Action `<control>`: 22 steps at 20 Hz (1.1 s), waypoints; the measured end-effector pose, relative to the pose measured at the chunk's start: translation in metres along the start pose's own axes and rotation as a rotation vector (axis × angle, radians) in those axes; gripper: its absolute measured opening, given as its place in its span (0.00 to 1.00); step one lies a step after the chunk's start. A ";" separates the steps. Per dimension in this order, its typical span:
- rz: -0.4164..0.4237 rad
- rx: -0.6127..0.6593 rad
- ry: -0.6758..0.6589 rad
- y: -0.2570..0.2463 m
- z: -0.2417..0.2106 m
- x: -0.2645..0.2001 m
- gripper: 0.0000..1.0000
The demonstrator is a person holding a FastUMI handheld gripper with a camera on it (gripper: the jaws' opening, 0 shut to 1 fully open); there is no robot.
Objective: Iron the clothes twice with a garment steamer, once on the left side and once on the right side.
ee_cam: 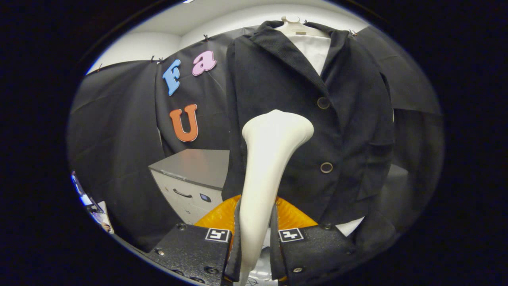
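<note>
A dark jacket [301, 119] with two round buttons hangs on a white hanger [291, 22] over a white shirt [313, 49], straight ahead of me. My gripper [256, 234] is shut on the handle of a white garment steamer [270, 159], which stands upright between the fingers. The steamer's wide head [278, 127] is up against the left front panel of the jacket, at mid height, left of the buttons. Whether the head touches the cloth I cannot tell.
A grey cabinet [194, 178] with a drawer handle stands to the left of the jacket. An orange ribbed object [291, 216] lies just beyond the fingers, under the jacket hem. Black cloth walls close the booth behind and on both sides.
</note>
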State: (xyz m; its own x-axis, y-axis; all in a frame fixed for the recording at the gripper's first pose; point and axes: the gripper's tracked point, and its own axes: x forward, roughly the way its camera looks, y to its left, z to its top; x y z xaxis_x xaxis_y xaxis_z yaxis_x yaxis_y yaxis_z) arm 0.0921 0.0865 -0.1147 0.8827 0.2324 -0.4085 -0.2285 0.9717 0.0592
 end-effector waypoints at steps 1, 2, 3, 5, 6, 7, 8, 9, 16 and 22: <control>-0.003 0.006 0.011 -0.001 -0.010 -0.001 0.32; -0.007 0.007 0.023 -0.003 -0.018 -0.001 0.32; -0.010 0.008 0.035 -0.001 -0.026 0.000 0.32; -0.016 0.005 0.054 -0.004 -0.043 -0.004 0.32; -0.023 0.000 0.066 -0.006 -0.051 -0.003 0.32; -0.028 0.000 0.078 -0.006 -0.059 -0.003 0.32; -0.030 0.000 0.093 -0.007 -0.068 -0.003 0.32; -0.030 0.003 0.110 -0.007 -0.079 -0.003 0.32; -0.059 0.036 0.248 -0.009 -0.163 -0.007 0.32; -0.088 0.095 0.349 -0.020 -0.203 -0.009 0.32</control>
State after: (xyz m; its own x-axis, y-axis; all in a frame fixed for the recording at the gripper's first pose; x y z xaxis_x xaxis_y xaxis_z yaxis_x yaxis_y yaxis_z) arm 0.0053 0.0569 -0.2969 0.7003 0.1359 -0.7008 -0.1049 0.9906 0.0874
